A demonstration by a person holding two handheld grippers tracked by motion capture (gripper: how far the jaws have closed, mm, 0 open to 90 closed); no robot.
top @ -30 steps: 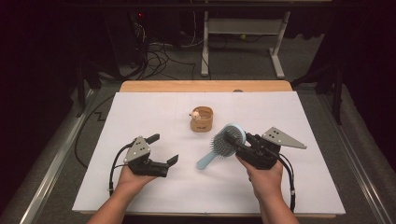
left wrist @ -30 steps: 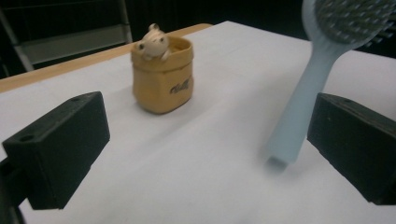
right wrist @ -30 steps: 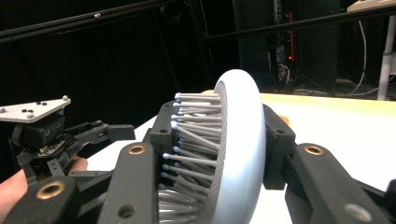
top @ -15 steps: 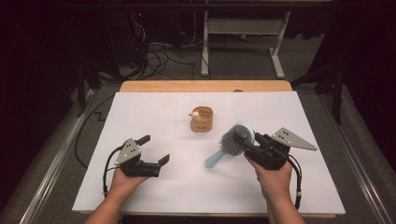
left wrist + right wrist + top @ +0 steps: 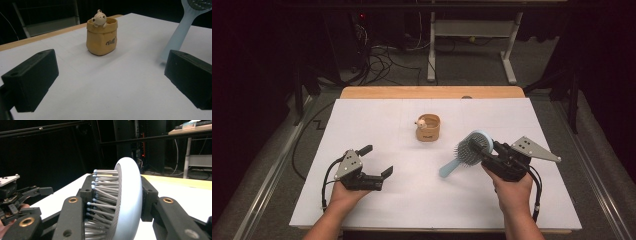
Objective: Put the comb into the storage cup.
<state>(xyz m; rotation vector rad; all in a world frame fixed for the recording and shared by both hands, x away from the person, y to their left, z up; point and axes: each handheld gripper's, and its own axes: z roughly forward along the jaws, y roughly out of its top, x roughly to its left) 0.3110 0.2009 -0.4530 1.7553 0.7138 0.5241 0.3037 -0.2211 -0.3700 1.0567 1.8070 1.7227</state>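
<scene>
Right gripper [image 5: 484, 152] fingers clamp the hairbrush [image 5: 469, 150] head, handle hanging free beyond them for carrying; left gripper [image 5: 377, 161] fingers stand apart, idle.

There was one hairbrush [image 5: 467, 152], light blue, with one round head of bristles and one handle. One small tan pot [image 5: 428, 128] shaped like a sack stood on the tabletop [image 5: 377, 120], and one little bear figure [image 5: 422, 121] peeked over its rim. Two claws were in view: one left claw [image 5: 377, 161] and one right claw [image 5: 486, 150], each with two black jaws and each held in one hand, so two hands in all. One white sheet covered the one tabletop. Two grey three-cornered plates showed, one on each claw.
</scene>
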